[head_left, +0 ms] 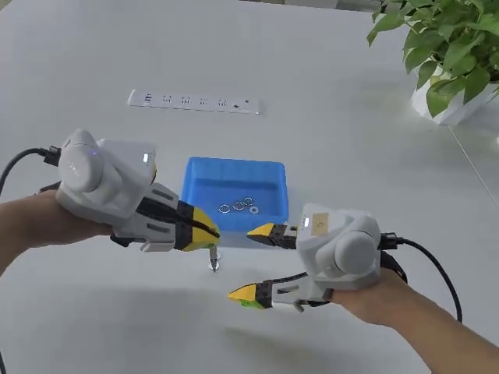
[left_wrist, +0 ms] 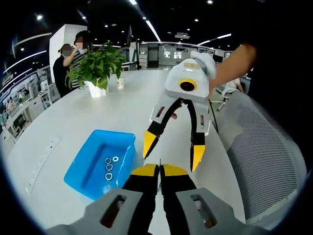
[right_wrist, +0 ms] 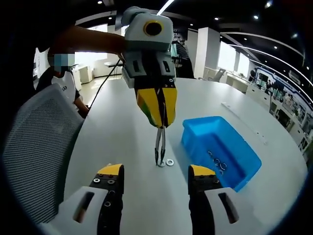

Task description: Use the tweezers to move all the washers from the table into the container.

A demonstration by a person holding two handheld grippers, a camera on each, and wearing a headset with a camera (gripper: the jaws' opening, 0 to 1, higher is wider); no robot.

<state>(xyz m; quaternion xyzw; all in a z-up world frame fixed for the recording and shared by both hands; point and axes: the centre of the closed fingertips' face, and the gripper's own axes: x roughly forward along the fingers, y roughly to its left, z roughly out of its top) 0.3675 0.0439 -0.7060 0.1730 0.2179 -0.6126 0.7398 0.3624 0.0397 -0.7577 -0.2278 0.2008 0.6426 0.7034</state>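
Observation:
My left gripper (head_left: pixel 204 231) is shut on metal tweezers (head_left: pixel 214 261) that point down at the white table. In the right gripper view the tweezers (right_wrist: pixel 160 144) hang from the left gripper (right_wrist: pixel 157 115), and their tips touch the table beside a washer (right_wrist: pixel 169 162). The blue container (head_left: pixel 201 187) just behind holds several washers (head_left: pixel 238 206). My right gripper (head_left: pixel 242 263) is open and empty, facing the left one across the tweezers. From the left gripper view, the right gripper (left_wrist: pixel 172 154) stands open next to the container (left_wrist: pixel 90 171).
A white power strip (head_left: pixel 193 101) lies at the far side of the table. A potted plant (head_left: pixel 444 47) stands at the back right corner. A mesh chair (right_wrist: pixel 34 142) is at the table's near edge. People stand in the room behind.

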